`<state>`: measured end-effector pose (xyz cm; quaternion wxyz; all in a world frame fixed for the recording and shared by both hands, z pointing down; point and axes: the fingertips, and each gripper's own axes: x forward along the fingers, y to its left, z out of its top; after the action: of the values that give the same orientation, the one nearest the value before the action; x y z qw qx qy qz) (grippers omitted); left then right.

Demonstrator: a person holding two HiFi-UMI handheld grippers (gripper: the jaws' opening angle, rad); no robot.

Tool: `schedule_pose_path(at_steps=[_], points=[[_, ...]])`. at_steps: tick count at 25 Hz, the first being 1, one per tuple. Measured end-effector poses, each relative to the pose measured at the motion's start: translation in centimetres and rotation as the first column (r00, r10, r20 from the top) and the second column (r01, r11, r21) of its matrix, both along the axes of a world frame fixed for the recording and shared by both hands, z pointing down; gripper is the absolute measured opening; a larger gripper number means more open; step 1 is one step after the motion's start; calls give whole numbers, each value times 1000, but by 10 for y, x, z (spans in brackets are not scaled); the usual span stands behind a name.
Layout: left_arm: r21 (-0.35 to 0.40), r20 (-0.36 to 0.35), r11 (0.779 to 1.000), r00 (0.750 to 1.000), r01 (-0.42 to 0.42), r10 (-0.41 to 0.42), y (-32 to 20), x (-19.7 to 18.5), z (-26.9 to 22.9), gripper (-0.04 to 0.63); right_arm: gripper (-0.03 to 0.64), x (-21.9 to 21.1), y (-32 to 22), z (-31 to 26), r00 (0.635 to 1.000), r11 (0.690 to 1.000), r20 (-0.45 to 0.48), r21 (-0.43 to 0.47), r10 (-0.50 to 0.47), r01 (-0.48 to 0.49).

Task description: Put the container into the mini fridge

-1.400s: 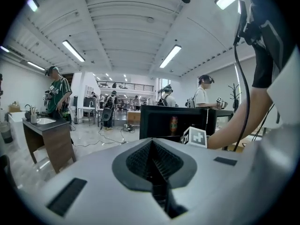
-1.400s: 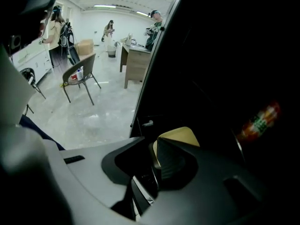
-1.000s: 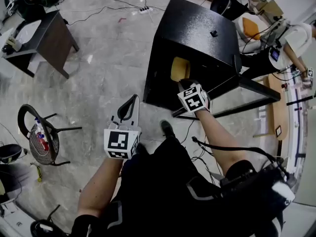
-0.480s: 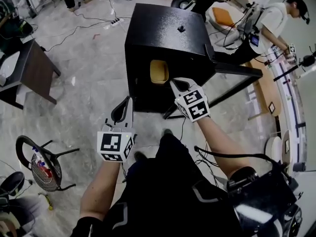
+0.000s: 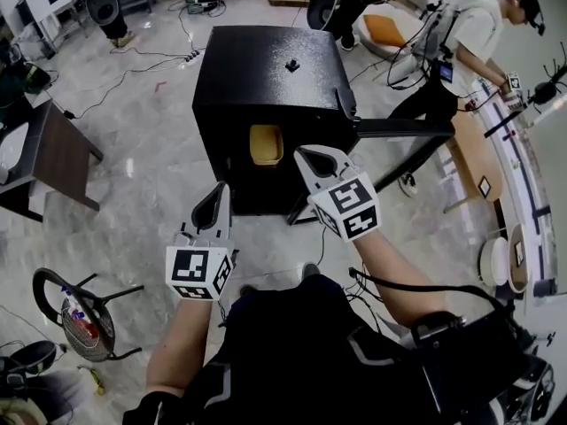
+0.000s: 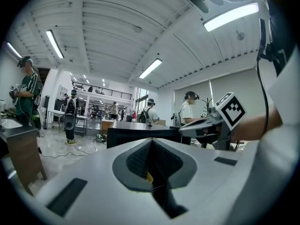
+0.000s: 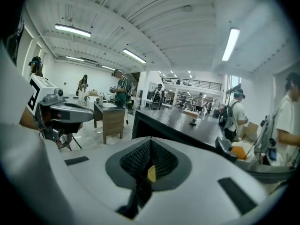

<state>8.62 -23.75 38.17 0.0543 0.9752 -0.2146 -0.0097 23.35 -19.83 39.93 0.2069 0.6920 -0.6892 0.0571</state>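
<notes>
The black mini fridge [image 5: 266, 69] stands on the floor with its door [image 5: 399, 129] swung open to the right. A tan container [image 5: 266, 144] sits inside its opening. My right gripper [image 5: 306, 155] hovers just right of the opening, level with the container and not touching it; its jaws are shut on nothing. My left gripper [image 5: 220, 193] hangs lower left, in front of the fridge, also shut and empty. In the left gripper view the shut jaws [image 6: 151, 142] point over the fridge top [image 6: 140, 132]. In the right gripper view the shut jaws [image 7: 151, 142] face the fridge [image 7: 178, 123].
A small black object [image 5: 291, 64] lies on the fridge top. A brown table [image 5: 53, 149] stands at the left, and a chair with a mesh basket [image 5: 80, 312] at the lower left. Cables run over the floor behind. A person [image 5: 461, 42] stands at the upper right beside a long bench [image 5: 496, 255].
My right gripper has drawn back from the fridge opening and its jaws have shut empty. The container stays inside. The head view has shifted, so the fridge now sits further left.
</notes>
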Motion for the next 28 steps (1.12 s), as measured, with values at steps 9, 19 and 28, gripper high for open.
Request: schedule_pose_path(at_steps=[9, 19, 28], points=[[22, 7, 999, 999, 47, -48, 15, 39, -34, 9, 18, 46, 39, -41, 999, 995, 19, 89, 39, -41], [51, -11, 990, 992, 130, -130, 19, 43, -40, 9, 17, 57, 79, -65, 998, 985, 54, 162, 44, -52], [76, -8, 989, 992, 125, -125, 27, 52, -50, 9, 17, 73, 87, -67, 993, 980, 101, 183, 62, -80]])
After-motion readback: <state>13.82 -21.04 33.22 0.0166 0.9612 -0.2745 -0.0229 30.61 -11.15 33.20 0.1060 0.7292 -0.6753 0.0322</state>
